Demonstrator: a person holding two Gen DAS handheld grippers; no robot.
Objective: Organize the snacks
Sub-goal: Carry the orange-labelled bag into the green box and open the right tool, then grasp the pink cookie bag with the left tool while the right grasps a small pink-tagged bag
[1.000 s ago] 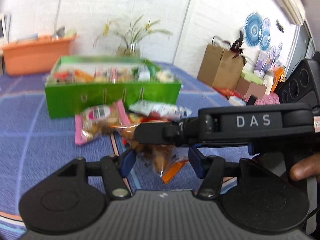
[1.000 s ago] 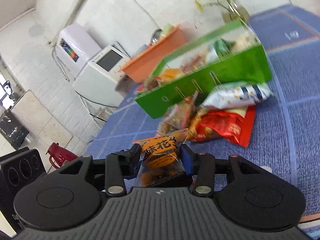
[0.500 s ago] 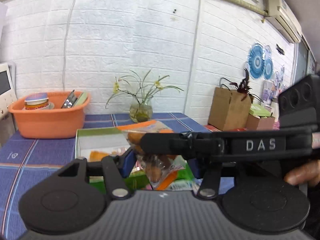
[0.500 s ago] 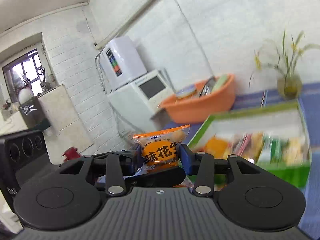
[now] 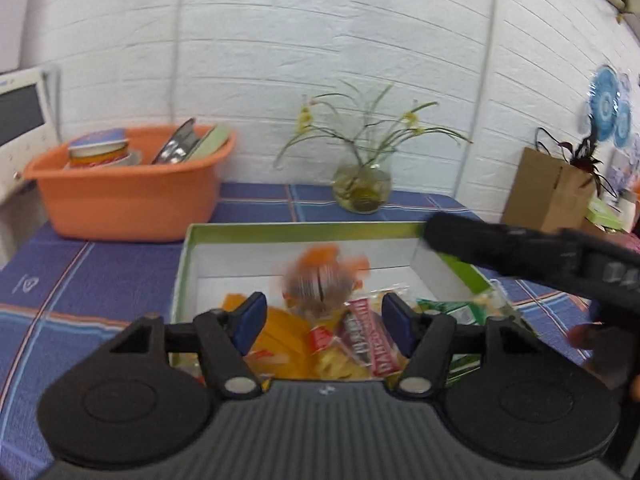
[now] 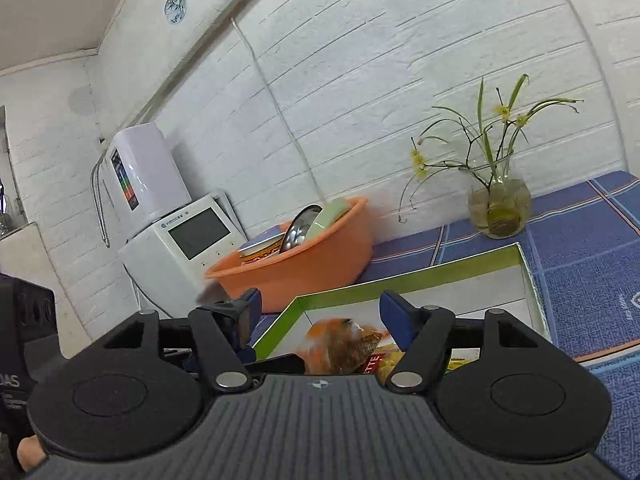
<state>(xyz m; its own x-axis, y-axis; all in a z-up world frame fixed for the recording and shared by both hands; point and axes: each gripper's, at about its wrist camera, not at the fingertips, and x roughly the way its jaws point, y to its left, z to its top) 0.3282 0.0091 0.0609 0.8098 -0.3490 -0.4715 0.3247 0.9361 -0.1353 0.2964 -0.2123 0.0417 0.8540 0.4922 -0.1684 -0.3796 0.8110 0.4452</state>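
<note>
I am letting the orange snack bag drop into the green box. The jaws of my left gripper are opening, and so are the jaws of my right gripper. Both stand wide, and no pad presses on the bag. It looks blurry, hanging loose between them just above the other snacks in the box. I think it is falling.

To do this well, I should hold both grippers over the middle of the box until the bag lands. Then I should lift straight up, so I do not catch a wall.

My right gripper's arm reaches across the box's right corner, so my two hands are close and could bump. The orange tub and the glass vase stand behind the box on the blue tabletop. They are out of my way.
</note>
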